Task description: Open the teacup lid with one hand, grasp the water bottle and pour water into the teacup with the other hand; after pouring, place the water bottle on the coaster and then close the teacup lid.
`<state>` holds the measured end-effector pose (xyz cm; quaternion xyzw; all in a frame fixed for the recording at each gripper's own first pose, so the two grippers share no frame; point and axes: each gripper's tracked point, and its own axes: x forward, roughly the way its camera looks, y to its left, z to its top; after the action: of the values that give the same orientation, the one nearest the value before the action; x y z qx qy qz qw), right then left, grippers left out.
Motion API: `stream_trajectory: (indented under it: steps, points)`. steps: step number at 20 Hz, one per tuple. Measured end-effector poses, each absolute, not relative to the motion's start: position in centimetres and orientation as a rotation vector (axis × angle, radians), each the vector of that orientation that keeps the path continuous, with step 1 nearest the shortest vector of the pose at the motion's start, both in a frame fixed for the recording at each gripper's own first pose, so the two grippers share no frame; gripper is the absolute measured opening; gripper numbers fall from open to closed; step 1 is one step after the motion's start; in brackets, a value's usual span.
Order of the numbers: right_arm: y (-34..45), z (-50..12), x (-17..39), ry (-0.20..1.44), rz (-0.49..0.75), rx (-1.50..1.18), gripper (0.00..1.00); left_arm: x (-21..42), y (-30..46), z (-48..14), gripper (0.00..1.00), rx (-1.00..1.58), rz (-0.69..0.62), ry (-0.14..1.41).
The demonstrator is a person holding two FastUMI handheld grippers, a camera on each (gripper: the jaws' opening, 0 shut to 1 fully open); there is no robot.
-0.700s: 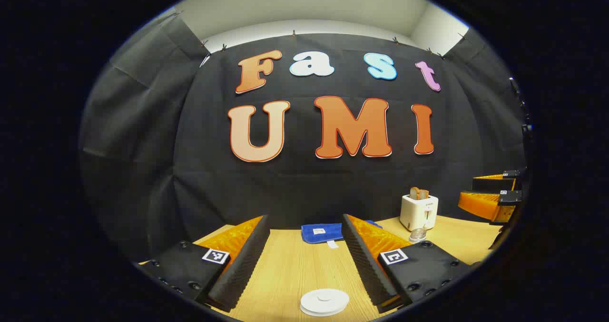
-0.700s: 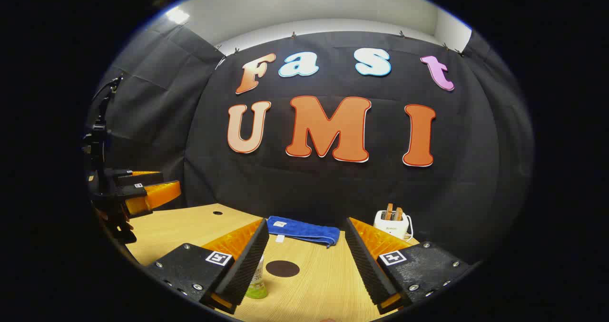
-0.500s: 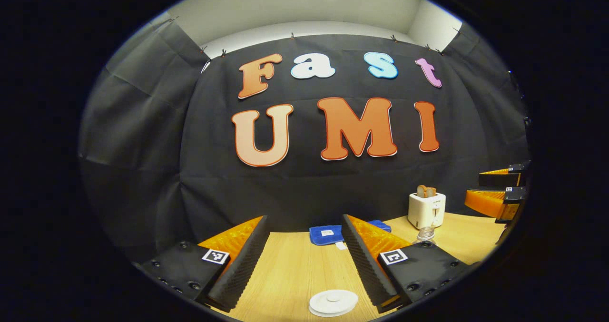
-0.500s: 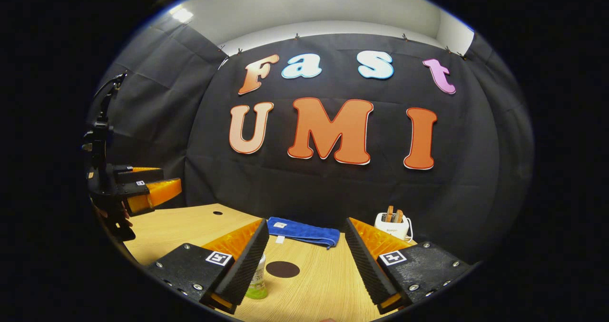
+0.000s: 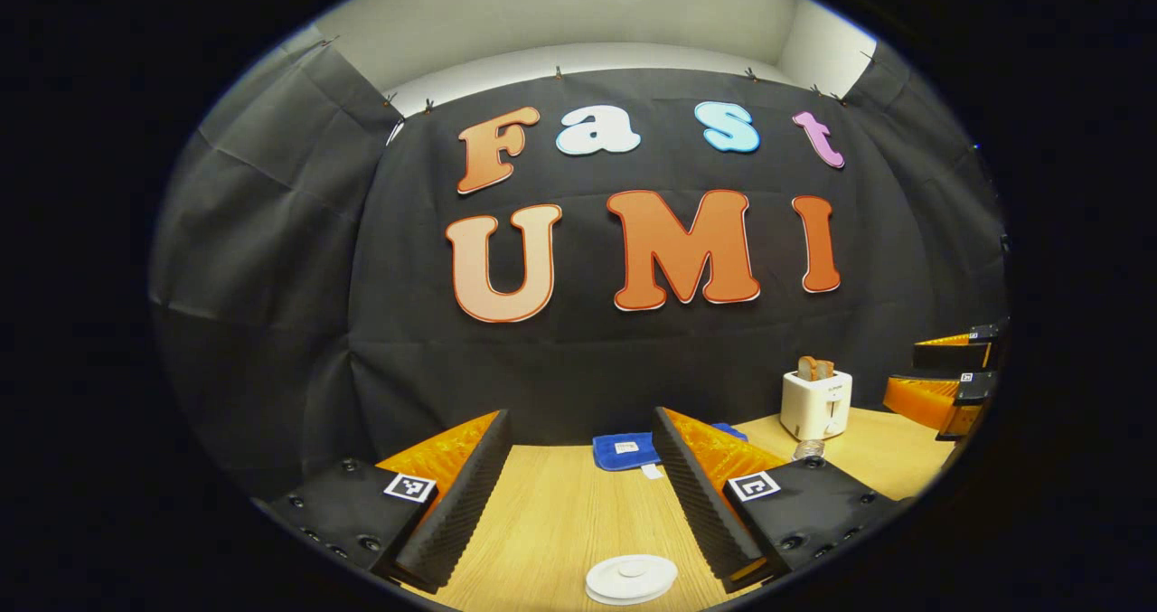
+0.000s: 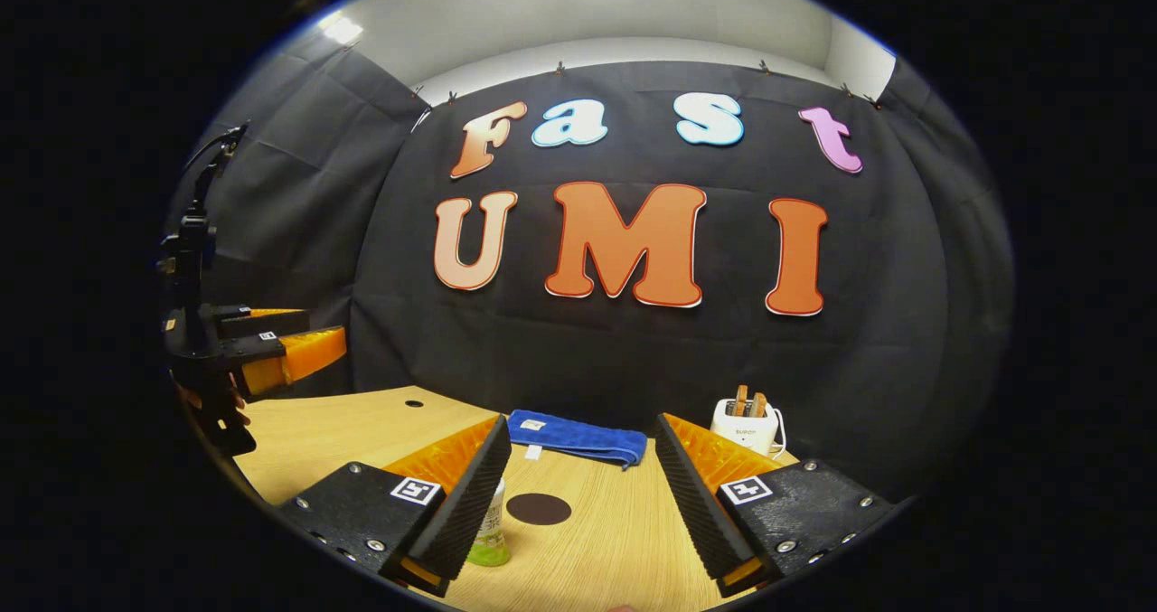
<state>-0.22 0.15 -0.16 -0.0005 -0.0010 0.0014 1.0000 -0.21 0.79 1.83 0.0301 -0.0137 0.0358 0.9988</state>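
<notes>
Opening step: your left gripper (image 5: 578, 494) and right gripper (image 6: 578, 499) gape empty; lower left onto lid (image 5: 630, 579).

toaster (image 6: 746, 428) front print too small, towel tag (image 6: 531, 425) unreadable

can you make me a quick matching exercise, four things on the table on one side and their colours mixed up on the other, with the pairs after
Things:
1. lid
2. coaster
3. towel
4. bottle

Colours:
a. blue
b. clear with a green base
c. white
d. dark brown

Pairs: 1-c, 2-d, 3-a, 4-b
</notes>
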Motion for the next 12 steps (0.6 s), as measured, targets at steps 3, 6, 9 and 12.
stream_trajectory:
  steps: [3,6,9,12]
  points:
    - [0.4,-0.1,-0.2,-0.013,0.008,0.012,0.96,-0.3,0.6,1.9,0.99,0.057,0.072,-0.03]
    - [0.6,-0.5,-0.2,0.0,0.022,0.005,0.96,-0.4,0.5,0.8,0.99,0.036,0.062,-0.003]
    - [2.5,-2.4,-0.1,0.027,0.099,0.024,0.97,-0.5,0.6,-1.7,1.0,0.004,0.046,0.05]
    - [4.7,-4.0,-0.7,0.053,0.154,0.031,0.97,-0.7,0.4,-4.4,0.99,0.0,0.025,0.107]
